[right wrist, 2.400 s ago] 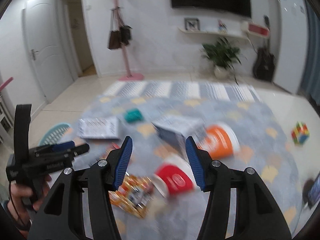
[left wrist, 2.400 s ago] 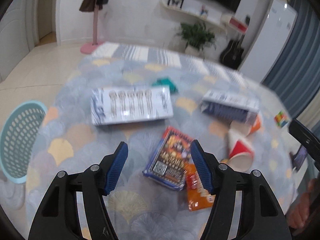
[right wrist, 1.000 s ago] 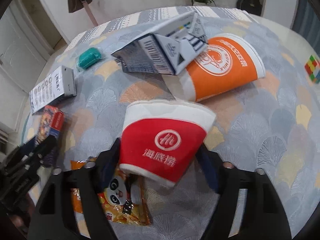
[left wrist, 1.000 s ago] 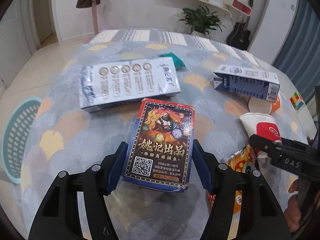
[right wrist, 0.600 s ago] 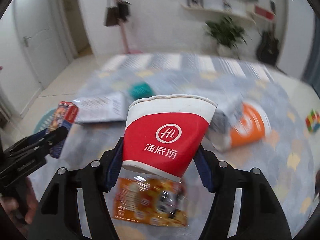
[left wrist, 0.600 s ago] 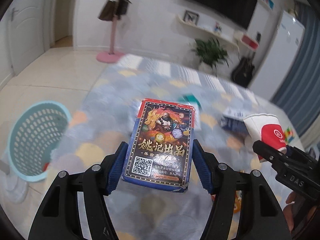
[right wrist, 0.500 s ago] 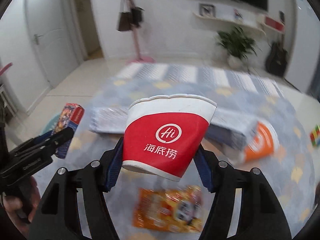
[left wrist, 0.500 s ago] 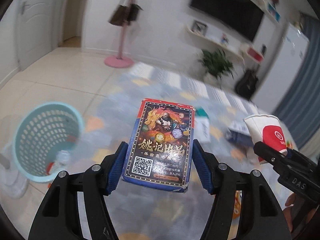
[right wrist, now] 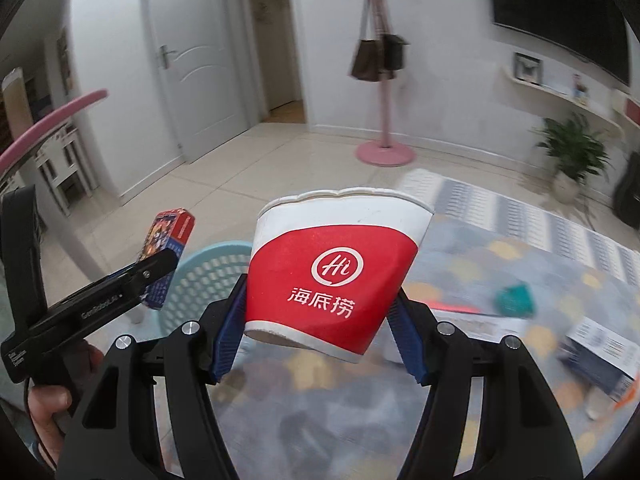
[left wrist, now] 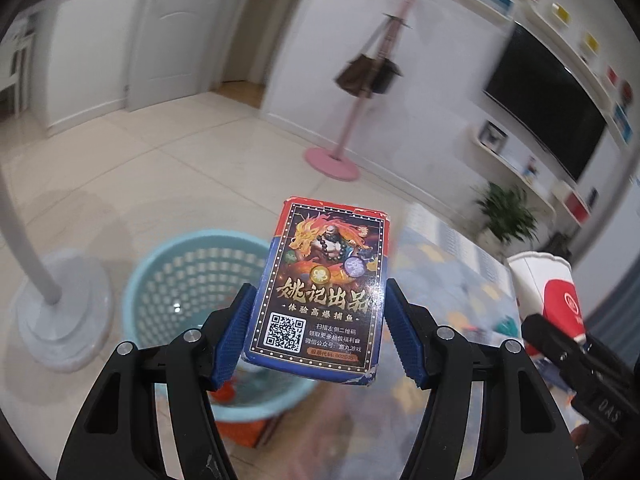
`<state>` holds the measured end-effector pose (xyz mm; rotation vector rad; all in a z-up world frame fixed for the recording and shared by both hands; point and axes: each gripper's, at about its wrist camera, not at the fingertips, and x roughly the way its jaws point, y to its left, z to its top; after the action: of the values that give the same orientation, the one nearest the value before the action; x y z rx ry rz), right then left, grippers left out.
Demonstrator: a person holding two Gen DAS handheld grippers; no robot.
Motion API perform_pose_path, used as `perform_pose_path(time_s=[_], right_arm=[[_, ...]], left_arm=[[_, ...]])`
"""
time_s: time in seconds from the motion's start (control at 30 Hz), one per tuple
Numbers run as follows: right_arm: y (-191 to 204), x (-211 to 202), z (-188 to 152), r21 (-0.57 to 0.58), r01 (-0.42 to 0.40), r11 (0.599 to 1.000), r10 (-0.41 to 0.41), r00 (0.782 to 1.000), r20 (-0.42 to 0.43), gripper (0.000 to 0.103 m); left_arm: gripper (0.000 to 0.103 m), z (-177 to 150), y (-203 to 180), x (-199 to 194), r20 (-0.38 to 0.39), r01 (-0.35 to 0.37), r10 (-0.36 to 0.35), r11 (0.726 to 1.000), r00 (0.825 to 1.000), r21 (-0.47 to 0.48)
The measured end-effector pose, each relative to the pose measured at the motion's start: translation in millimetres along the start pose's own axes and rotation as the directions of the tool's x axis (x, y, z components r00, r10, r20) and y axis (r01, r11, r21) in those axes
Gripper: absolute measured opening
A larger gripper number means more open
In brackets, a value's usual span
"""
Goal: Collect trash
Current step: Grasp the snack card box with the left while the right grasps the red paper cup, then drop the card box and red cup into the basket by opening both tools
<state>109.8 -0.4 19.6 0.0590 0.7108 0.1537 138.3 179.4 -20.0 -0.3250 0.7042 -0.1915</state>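
With the left gripper [left wrist: 320, 336] clamped on the card box [left wrist: 326, 292] above the blue basket [left wrist: 192, 276] and the right gripper [right wrist: 320, 332] clamped on the red paper cup [right wrist: 332, 268] beside it, each probably needed centring over the rim before letting go.

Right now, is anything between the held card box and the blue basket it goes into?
Nothing visible. The left gripper holds the card box in open air above the blue basket, whose mouth shows unobstructed beside it.
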Motion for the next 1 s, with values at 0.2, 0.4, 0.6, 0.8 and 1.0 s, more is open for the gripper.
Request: perform_pose_path(time_s=[0.2, 0.4, 0.6, 0.8, 1.0], right_arm=[[45.2, 58.4, -0.2, -0.049, -0.051, 0.998, 0.047, 0.997, -0.064, 0.062], [65.4, 108.4, -14.4, -0.056, -0.066, 0.996, 0.057, 0.987, -0.15, 0.062], [65.6, 146.2, -24.9, -0.022, -0.087, 0.996, 0.08, 0.968, -0.238, 0.063], [65.6, 154.9, -24.2, -0.007, -0.101, 0.995, 0.096, 0.96, -0.264, 0.064], [56.6, 147.6, -25.2, 0.019, -0.121, 0.993, 0.121, 0.956, -0.266, 0.064]], left_arm=[[0.062, -1.0, 54.9, 21.7, -0.042, -0.068, 0.064, 0.994, 0.997, -0.086], [0.062, -13.1, 87.2, 48.1, -0.112, -0.115, 0.101, 0.985, 0.989, -0.126], [0.063, -24.1, 103.1, 68.2, -0.166, -0.13, 0.105, 0.981, 0.98, -0.142], [0.07, -25.8, 116.0, 67.8, -0.185, -0.142, 0.11, 0.975, 0.977, -0.171], [0.071, -24.0, 119.3, 59.9, -0.17, -0.135, 0.104, 0.975, 0.98, -0.177]])
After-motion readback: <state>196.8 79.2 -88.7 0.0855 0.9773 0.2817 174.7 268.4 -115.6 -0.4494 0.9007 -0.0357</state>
